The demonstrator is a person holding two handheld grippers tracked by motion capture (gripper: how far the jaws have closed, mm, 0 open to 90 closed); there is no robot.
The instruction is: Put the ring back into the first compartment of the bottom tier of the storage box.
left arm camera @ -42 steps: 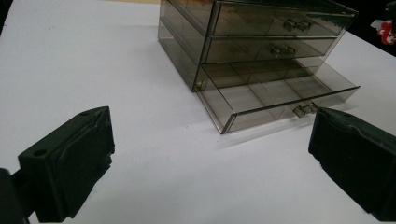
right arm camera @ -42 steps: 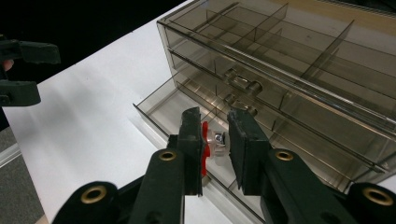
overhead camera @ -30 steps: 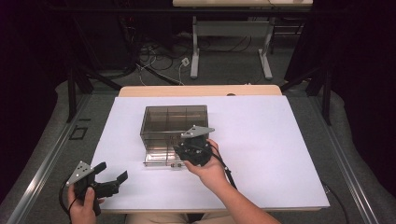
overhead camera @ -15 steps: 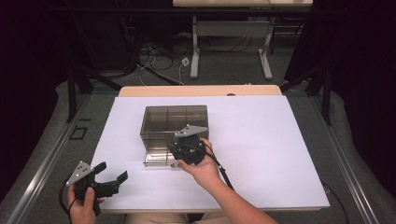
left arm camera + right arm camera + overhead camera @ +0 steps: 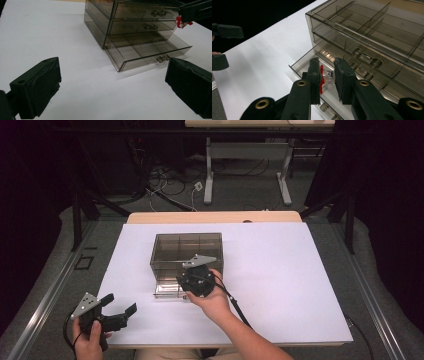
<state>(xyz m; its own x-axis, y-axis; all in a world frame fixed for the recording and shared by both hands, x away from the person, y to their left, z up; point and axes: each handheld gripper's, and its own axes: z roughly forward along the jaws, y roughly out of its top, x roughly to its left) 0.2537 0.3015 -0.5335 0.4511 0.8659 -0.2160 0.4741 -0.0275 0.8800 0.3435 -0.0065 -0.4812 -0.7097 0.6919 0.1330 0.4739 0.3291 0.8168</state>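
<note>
A smoky clear drawer cabinet stands mid-table, its bottom drawer pulled out toward me. My right gripper hovers just above that open drawer, shut on a small red and clear object. In the right gripper view its jaws pinch the object from both sides. My left gripper rests at the table's front left corner, open and holding nothing. The left gripper view has its jaws spread wide, with the cabinet ahead and the red object at the top right.
A white sheet covers the table, with bare room to the right of the cabinet and in front of it. The upper two drawers are pushed in. Beyond the far edge lie floor cables and another table's legs.
My right gripper has drifted a little to the left over the open drawer, still shut on the object. The left gripper has stayed where it was.
</note>
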